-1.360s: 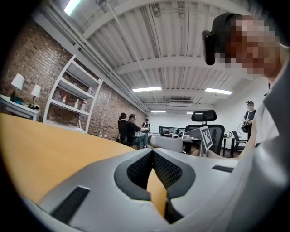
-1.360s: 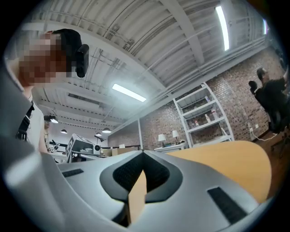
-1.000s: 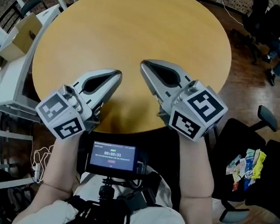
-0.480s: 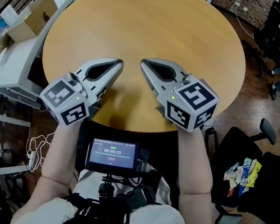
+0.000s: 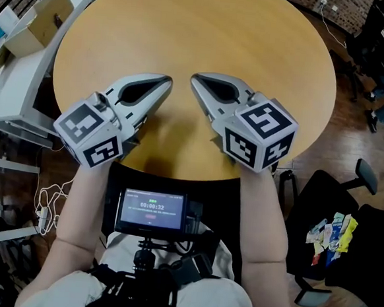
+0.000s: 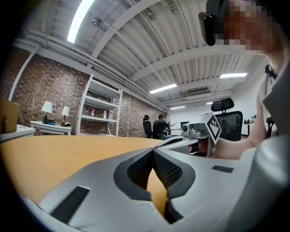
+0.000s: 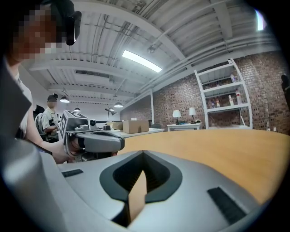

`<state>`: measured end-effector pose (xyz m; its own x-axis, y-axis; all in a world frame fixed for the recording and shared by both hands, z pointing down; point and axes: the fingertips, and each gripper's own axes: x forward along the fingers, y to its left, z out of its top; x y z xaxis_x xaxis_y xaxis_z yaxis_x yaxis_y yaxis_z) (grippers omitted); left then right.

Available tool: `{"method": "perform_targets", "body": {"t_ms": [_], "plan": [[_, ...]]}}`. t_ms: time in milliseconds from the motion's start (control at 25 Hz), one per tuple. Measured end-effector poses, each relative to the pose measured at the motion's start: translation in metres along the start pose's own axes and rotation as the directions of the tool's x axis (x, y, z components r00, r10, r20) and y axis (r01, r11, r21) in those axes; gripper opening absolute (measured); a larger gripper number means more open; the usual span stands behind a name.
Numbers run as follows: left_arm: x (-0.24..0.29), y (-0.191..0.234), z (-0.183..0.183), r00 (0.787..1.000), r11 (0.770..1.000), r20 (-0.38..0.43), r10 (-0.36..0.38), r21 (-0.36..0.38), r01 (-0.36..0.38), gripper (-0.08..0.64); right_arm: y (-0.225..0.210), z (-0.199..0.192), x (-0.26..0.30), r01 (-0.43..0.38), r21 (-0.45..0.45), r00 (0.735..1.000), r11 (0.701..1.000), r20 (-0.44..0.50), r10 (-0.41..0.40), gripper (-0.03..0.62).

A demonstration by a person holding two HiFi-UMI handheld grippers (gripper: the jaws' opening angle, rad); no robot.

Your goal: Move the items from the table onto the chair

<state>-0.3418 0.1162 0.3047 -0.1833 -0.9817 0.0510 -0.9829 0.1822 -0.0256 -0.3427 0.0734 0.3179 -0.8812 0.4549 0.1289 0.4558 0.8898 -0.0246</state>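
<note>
On the chair seat, the snack packets sit in a loose pile. They look light and crinkly, so I'd pinch a sealed edge. Both the left gripper and right gripper are closed, empty, over the tabletop near edge.
</note>
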Motion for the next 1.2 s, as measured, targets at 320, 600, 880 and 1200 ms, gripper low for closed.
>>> {"method": "perform_targets", "body": {"t_ms": [320, 600, 880, 1200], "plan": [[0.006, 0.002, -0.011, 0.998, 1.000, -0.059, -0.006, -0.023, 0.005, 0.011, 0.000, -0.001, 0.002, 0.001, 0.002, 1.000, 1.000, -0.005, -0.001, 0.003], [0.009, 0.000, -0.016, 0.996, 0.999, -0.092, -0.022, -0.036, 0.019, 0.009, 0.001, 0.000, 0.002, -0.001, 0.004, 1.000, 1.000, -0.009, 0.001, 0.003], [0.010, -0.001, -0.017, 0.995, 0.999, -0.097, -0.026, -0.039, 0.022, 0.008, 0.001, 0.000, 0.001, 0.000, 0.003, 1.000, 1.000, -0.010, 0.000, 0.002], [0.010, 0.000, -0.017, 0.995, 0.999, -0.101, -0.026, -0.040, 0.022, 0.008, 0.002, 0.000, 0.002, -0.001, 0.005, 1.000, 1.000, -0.010, 0.001, 0.002]]}}
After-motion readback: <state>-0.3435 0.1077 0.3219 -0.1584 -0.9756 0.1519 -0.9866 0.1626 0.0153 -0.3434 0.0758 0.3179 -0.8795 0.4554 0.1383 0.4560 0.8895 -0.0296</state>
